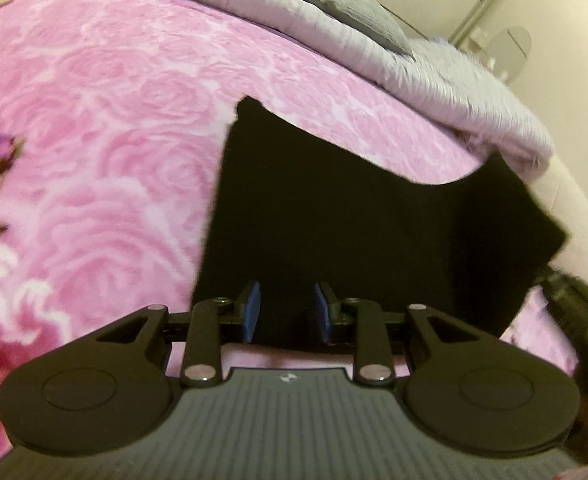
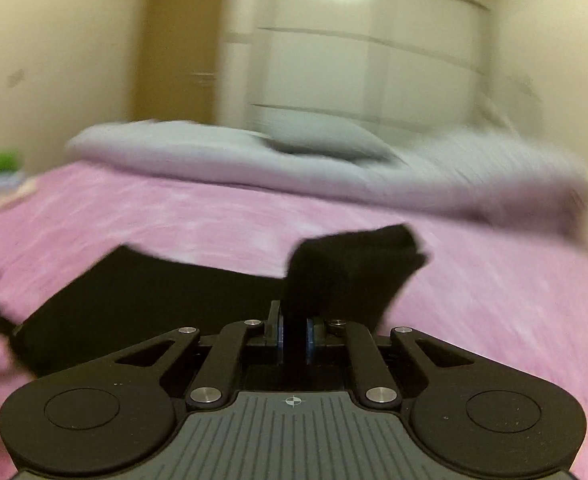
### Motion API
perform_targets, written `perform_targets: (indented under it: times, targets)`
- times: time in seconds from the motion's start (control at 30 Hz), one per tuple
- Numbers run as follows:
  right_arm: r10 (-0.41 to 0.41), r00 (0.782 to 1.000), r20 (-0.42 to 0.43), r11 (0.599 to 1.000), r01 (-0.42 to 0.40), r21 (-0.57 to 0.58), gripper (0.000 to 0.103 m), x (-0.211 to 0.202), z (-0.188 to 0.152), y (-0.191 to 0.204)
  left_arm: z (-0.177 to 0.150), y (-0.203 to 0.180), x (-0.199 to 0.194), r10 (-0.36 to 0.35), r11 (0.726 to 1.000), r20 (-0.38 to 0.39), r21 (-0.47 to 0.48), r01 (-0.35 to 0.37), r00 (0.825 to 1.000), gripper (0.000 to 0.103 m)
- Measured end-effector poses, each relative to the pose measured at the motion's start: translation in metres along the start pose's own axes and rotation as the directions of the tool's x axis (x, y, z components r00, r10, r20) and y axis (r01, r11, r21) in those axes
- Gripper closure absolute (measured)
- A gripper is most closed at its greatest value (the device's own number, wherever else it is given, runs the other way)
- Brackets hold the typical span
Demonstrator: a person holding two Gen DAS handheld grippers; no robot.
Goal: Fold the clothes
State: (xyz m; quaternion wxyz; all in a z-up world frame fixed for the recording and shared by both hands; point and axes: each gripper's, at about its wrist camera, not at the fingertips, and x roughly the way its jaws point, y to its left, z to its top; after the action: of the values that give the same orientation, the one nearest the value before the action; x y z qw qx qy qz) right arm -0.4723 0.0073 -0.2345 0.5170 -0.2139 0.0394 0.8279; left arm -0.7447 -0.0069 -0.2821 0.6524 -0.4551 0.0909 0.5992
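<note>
The black garment lies spread on the bed's pink rose-patterned blanket, and the left tongs hover right over its near edge with their blue pads spread apart, gripping nothing. Over on the other side, the right tongs are pressed together on a corner of that same black garment, which stands up bunched above the fingers while the rest stays flat on the blanket. Behind it all, a grey duvet with a grey pillow on top lies across the far side of the bed.
</note>
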Motion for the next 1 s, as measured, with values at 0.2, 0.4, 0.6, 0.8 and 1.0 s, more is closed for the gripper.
perform_targets:
  times: [0.2,0.4,0.6,0.8,1.0]
  targets:
    - [0.182,0.979,-0.094,0.954,-0.199,-0.225,0.093,0.03,-0.025,0.079,-0.003,0.018,-0.011,-0.058,0.992,0.005,-0.108,0.059,0.998,0.078]
    - [0.25,0.951,-0.181,0.915,-0.293,-0.278,0.065,0.039,-0.037,0.094,-0.007,0.023,-0.015,-0.087,0.984,0.003,-0.158,0.086,0.996,0.078]
    - [0.304,0.941,-0.149,0.945,-0.318,-0.08,0.059,0.013,-0.02,0.05,-0.006,0.022,-0.012,-0.146,0.961,0.008,-0.235,0.144,0.989,0.077]
    - [0.264,0.942,-0.206,0.863,-0.135,0.487,0.06,0.018,-0.026,-0.05,-0.002,0.02,-0.001,-0.229,0.919,0.01,-0.326,0.219,0.973,0.071]
    - [0.346,0.885,-0.313,0.701,-0.022,0.713,0.06,0.064,-0.037,-0.104,0.011,0.019,0.033,-0.303,0.881,-0.012,-0.384,0.276,0.953,0.062]
